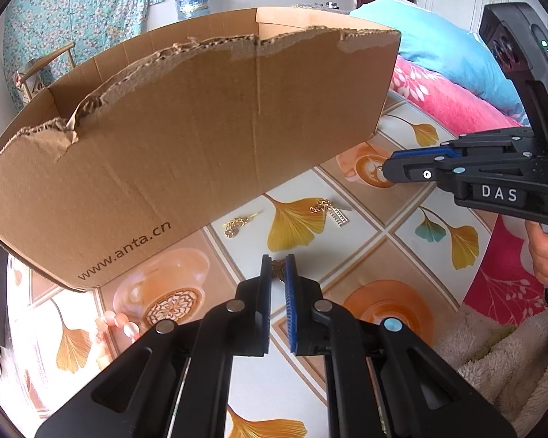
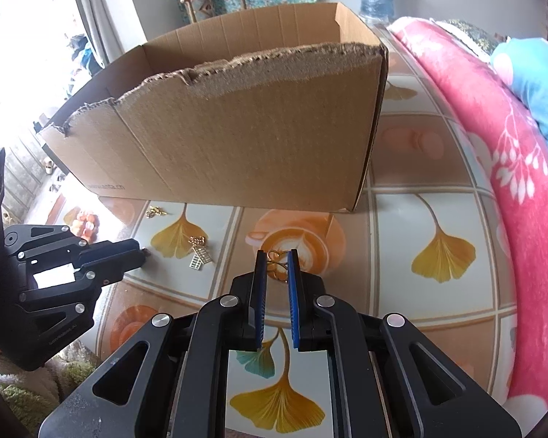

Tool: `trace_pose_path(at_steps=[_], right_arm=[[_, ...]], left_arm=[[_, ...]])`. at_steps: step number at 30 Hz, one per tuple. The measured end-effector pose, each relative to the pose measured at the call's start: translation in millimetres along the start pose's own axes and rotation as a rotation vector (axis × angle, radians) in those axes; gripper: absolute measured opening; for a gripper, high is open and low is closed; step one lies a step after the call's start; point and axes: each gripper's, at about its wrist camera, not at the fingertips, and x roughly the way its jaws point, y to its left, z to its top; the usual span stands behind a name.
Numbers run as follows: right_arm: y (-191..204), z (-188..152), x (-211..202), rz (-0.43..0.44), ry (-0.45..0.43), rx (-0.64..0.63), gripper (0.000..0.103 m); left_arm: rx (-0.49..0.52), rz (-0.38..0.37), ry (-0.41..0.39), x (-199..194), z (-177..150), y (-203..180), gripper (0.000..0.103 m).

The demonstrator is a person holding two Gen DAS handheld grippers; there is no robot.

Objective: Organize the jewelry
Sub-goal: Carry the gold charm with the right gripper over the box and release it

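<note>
My left gripper [image 1: 278, 263] is shut on a small brown-gold ornament [image 1: 278, 272] low over the table. The right gripper [image 2: 277, 257] holds a thin gold wire piece [image 2: 276, 265], pinched between its blue pads above the printed coffee cup. In the left wrist view the right gripper [image 1: 383, 172] comes in from the right with the gold piece [image 1: 378, 170] at its tip. The left gripper [image 2: 143, 252] shows at the left of the right wrist view. A gold chain [image 1: 235, 225] and a chain with a ladder pendant [image 1: 330, 211] lie before the open cardboard box [image 1: 186, 138].
The torn-edged box [image 2: 237, 138] stands at the back of the round table [image 2: 402, 303] with its ginkgo-leaf cloth. Pink beads [image 1: 117, 323] lie near the table's left rim. A pink blanket [image 2: 511, 168] and a blue pillow [image 1: 453, 58] border the right side.
</note>
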Motion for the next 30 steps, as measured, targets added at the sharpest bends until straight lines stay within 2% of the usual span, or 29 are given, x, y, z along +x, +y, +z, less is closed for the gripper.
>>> trace_pose_path(at_steps=[9, 15, 21, 24, 28, 30], right_arm=[[4, -4, -21, 0.029, -0.038, -0.037, 0.009], [11, 13, -65, 0.120, -0.103, -0.104, 0.009], [24, 64, -106, 0.190, -0.247, -0.243, 0.009], [24, 99, -96, 0.237, -0.233, -0.302, 0.009], [25, 148, -53, 0.314, -0.094, -0.338, 0.009], [24, 167, -28, 0.325, -0.006, -0.350, 0.009]], left_arm=[[0.009, -0.016, -0.010, -12, 3, -1, 0.007], [0.014, -0.043, -0.119, -66, 27, 11, 0.007], [0.004, -0.030, -0.237, -109, 73, 50, 0.007], [0.022, -0.016, -0.200, -99, 101, 76, 0.007], [0.032, -0.026, -0.070, -64, 138, 109, 0.007], [0.009, -0.051, 0.078, -29, 158, 131, 0.007]])
